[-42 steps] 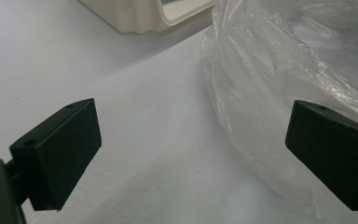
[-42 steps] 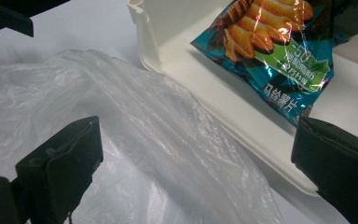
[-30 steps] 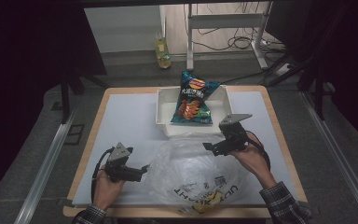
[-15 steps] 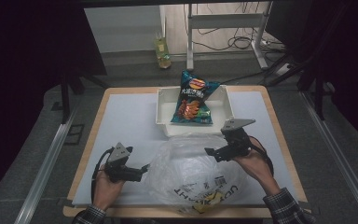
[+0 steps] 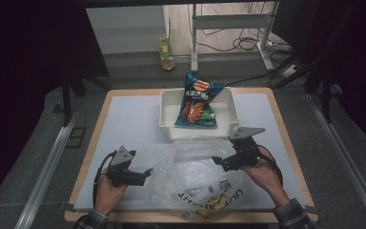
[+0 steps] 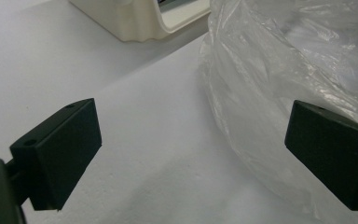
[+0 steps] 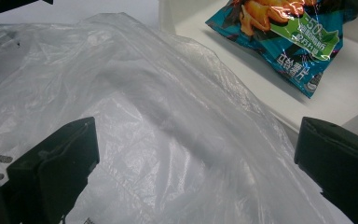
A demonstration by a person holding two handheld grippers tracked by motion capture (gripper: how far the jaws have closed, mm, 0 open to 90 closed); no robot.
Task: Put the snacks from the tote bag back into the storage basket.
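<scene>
A crumpled clear plastic bag [image 5: 198,174] with black print lies at the front middle of the white table top. Behind it a teal chip bag [image 5: 198,102] leans in a white bin [image 5: 231,114]. My left gripper [image 5: 147,173] rests by the bag's left edge. Its jaws stand wide open [image 6: 193,154], and the plastic bag [image 6: 298,70] reaches the right jaw. My right gripper [image 5: 218,161] is over the bag's right side, also open [image 7: 193,172]. The plastic [image 7: 168,116] lies between its jaws. The chip bag [image 7: 284,32] lies beyond.
The white bin's corner [image 6: 130,18] stands just past the left gripper. On the floor behind the table there is a green bottle [image 5: 166,47], with metal stand legs [image 5: 267,57] and cables. Bare white table top [image 5: 128,124] stretches left of the bin.
My right gripper has come down and toward the person, onto the plastic bag's right side. The left gripper has stayed where it was.
</scene>
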